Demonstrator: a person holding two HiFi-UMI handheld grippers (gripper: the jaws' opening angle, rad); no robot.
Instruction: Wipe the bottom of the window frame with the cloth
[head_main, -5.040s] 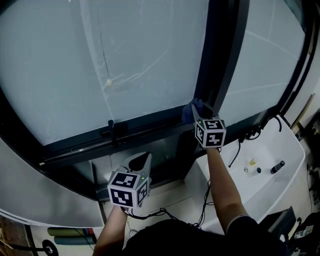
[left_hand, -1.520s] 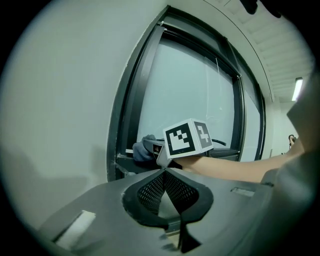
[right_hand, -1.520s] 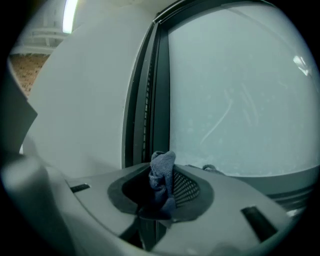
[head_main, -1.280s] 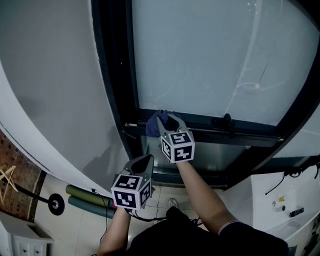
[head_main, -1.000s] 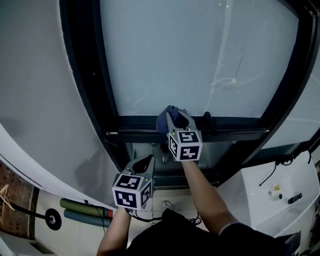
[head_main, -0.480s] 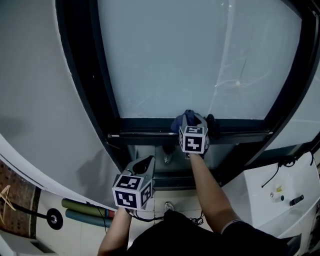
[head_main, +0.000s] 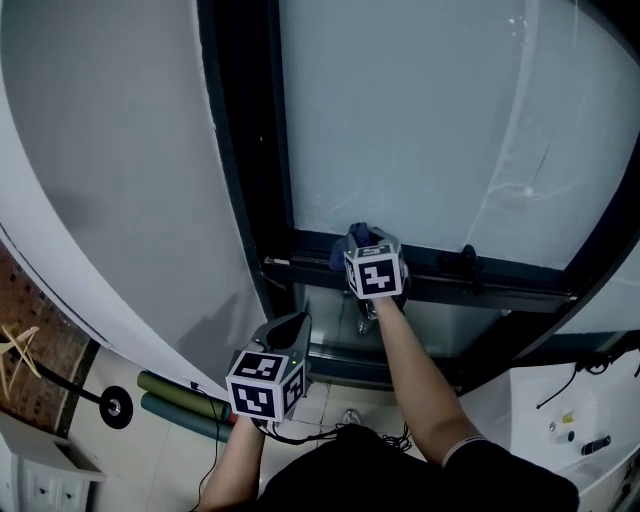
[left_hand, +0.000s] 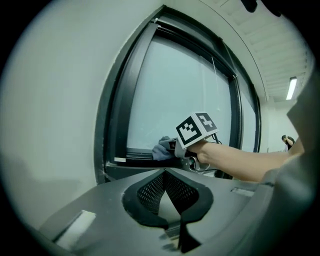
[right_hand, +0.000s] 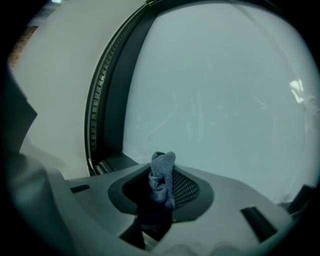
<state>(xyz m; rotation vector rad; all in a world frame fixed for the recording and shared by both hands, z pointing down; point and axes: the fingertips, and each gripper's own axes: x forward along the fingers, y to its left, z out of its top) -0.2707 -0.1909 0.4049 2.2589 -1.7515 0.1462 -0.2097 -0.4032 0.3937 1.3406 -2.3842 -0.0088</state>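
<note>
A bunched blue-grey cloth (head_main: 348, 247) is pinched in my right gripper (head_main: 366, 244), which is shut on it and presses it onto the bottom rail of the dark window frame (head_main: 480, 282), near the lower left corner of the pane. In the right gripper view the cloth (right_hand: 162, 176) stands up between the jaws, with the frosted glass behind. My left gripper (head_main: 285, 332) hangs lower and to the left, off the frame, shut with nothing in it. The left gripper view shows the cloth (left_hand: 163, 148) and the right gripper's marker cube (left_hand: 196, 128) at the rail.
A dark window handle (head_main: 468, 262) sits on the bottom rail to the right of the cloth. The dark vertical frame post (head_main: 250, 150) rises at left beside a grey wall. Green rolls (head_main: 180, 405) lie on the tiled floor below. A white counter (head_main: 590, 430) is at lower right.
Five seconds ago the cloth was far right along the rail; it went to the left corner, slid right toward the handle, and has now come back left a little. The left gripper stayed low.
</note>
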